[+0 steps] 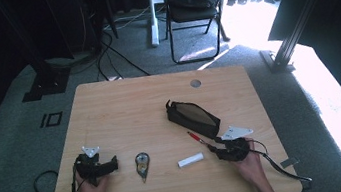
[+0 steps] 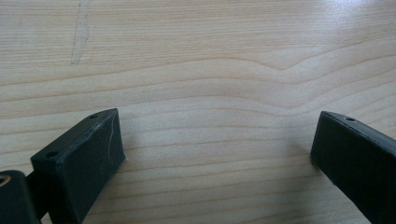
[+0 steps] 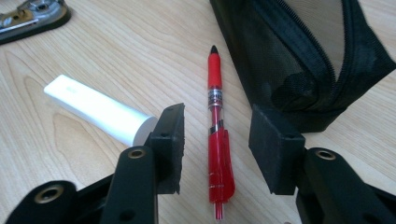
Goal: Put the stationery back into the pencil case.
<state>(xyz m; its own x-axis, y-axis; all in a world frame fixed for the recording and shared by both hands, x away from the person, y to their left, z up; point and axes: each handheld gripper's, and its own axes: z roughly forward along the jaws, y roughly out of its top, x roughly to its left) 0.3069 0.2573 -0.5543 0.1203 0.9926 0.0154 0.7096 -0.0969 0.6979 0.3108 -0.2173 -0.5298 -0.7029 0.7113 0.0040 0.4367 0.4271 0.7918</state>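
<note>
Red pen [image 3: 215, 140] lies between the right gripper [image 3: 217, 135]'s half-open jaws — untouched — beside the unzipped black pouch [image 3: 299, 56].

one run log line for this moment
right hand-held gripper: open, jaws astride red pen, not yet pressing | left hand-held gripper: open above table

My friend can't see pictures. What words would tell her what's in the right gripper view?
A red pen lies on a wooden table between the two black fingers of the right gripper, which stand either side of it without touching. A white tube-like thing lies to the left, an open black pencil case to the right.
</note>
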